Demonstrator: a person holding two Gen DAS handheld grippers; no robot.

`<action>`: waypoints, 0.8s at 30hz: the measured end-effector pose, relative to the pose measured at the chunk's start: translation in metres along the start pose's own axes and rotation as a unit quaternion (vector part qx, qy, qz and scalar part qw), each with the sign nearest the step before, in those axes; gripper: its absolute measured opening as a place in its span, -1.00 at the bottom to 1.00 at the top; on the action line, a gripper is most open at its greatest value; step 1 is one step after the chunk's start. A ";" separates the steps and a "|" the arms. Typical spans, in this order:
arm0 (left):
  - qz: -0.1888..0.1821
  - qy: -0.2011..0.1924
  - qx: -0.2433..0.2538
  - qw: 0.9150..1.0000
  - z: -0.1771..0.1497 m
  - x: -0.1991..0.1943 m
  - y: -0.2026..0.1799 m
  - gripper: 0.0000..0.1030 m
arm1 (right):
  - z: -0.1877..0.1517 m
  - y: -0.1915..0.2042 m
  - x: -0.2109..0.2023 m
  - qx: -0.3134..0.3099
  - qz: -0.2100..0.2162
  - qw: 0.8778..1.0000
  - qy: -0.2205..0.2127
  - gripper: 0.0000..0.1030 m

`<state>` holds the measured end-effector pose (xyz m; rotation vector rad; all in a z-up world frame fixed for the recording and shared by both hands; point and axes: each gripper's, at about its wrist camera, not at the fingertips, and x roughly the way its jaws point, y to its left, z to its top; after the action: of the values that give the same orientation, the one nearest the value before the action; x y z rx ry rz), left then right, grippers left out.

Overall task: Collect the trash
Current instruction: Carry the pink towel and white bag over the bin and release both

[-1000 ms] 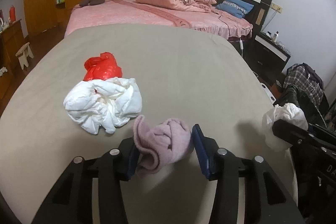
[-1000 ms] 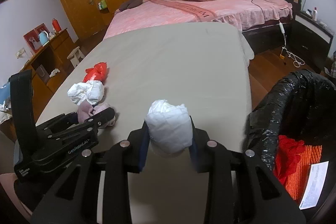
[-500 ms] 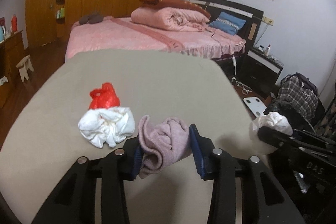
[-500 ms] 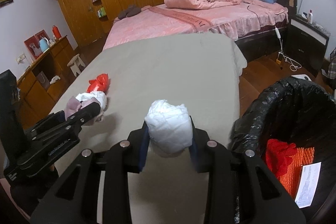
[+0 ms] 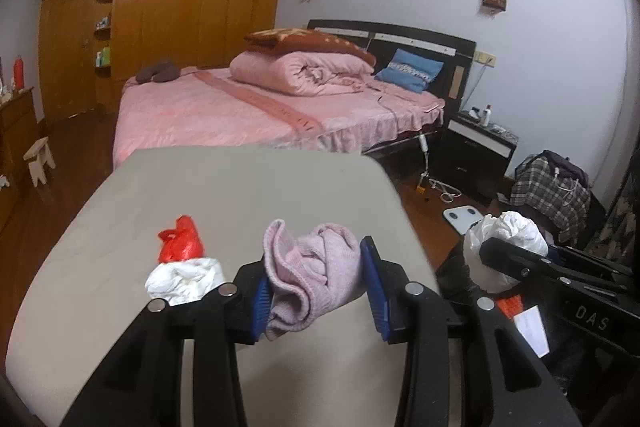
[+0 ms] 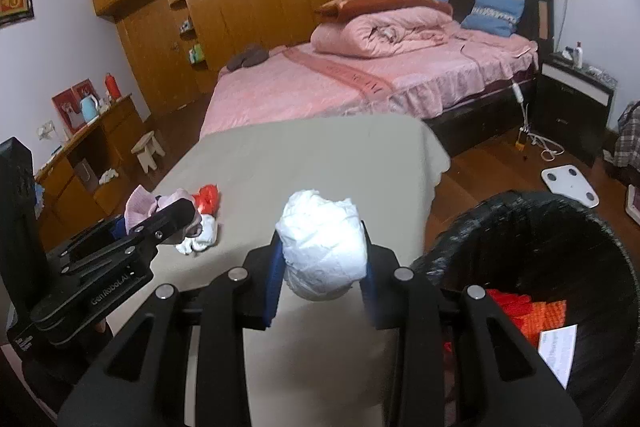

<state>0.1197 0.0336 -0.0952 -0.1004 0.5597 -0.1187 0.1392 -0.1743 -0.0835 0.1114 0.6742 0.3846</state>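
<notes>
My left gripper (image 5: 318, 283) is shut on a bunched pale pink sock (image 5: 316, 271), held up above the beige table (image 5: 224, 195). My right gripper (image 6: 322, 261) is shut on a crumpled white plastic wad (image 6: 324, 241), also off the table. From the left wrist view that wad (image 5: 506, 243) hangs over the floor at the right. A white crumpled cloth (image 5: 182, 281) and a red plastic bag (image 5: 180, 241) lie on the table to the left. A bin lined with a black bag (image 6: 560, 219) stands at the right, with red and orange trash (image 6: 528, 311) and a paper slip inside.
Beyond the table stands a pink bed (image 5: 260, 107) with a rolled quilt. A dark nightstand (image 5: 472, 151), a white scale (image 5: 464, 217) and a plaid bag (image 5: 552, 187) are on the wooden floor at right. A low cabinet (image 6: 80, 163) and small stool (image 6: 148, 149) stand left.
Both grippers have risen with their loads, so the table and the items on it look farther below. The left jaws closed slightly on the sock. The bin's opening shows more fully at right.
</notes>
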 end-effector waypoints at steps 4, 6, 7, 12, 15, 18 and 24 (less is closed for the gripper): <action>-0.015 -0.009 0.005 1.000 0.008 -0.006 -0.014 -0.22 | 0.005 -0.010 -0.018 0.004 -0.010 1.000 -0.017 -0.38; -0.023 -0.013 0.012 1.000 0.010 -0.008 -0.025 -0.22 | 0.006 -0.016 -0.027 0.007 -0.016 1.000 -0.024 -0.38; -0.028 -0.015 0.015 0.999 0.011 -0.010 -0.030 -0.22 | 0.007 -0.018 -0.030 0.008 -0.019 0.999 -0.026 -0.38; -0.055 -0.021 0.030 0.998 0.016 -0.012 -0.056 -0.21 | 0.005 -0.037 -0.048 0.016 -0.041 0.998 -0.037 -0.38; -0.073 -0.022 0.038 0.996 0.018 -0.011 -0.072 -0.21 | 0.003 -0.052 -0.057 0.024 -0.055 0.997 -0.042 -0.38; -0.090 -0.023 0.048 0.995 0.020 -0.010 -0.090 -0.21 | 0.000 -0.068 -0.067 0.031 -0.073 0.996 -0.046 -0.38; -0.131 -0.023 0.067 0.989 0.025 0.000 -0.128 -0.21 | -0.011 -0.105 -0.086 0.049 -0.115 0.991 -0.049 -0.38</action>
<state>0.1226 -0.0918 -0.0577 -0.0448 0.4890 -0.4082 0.1041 -0.3044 -0.0650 0.1422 0.6011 0.1234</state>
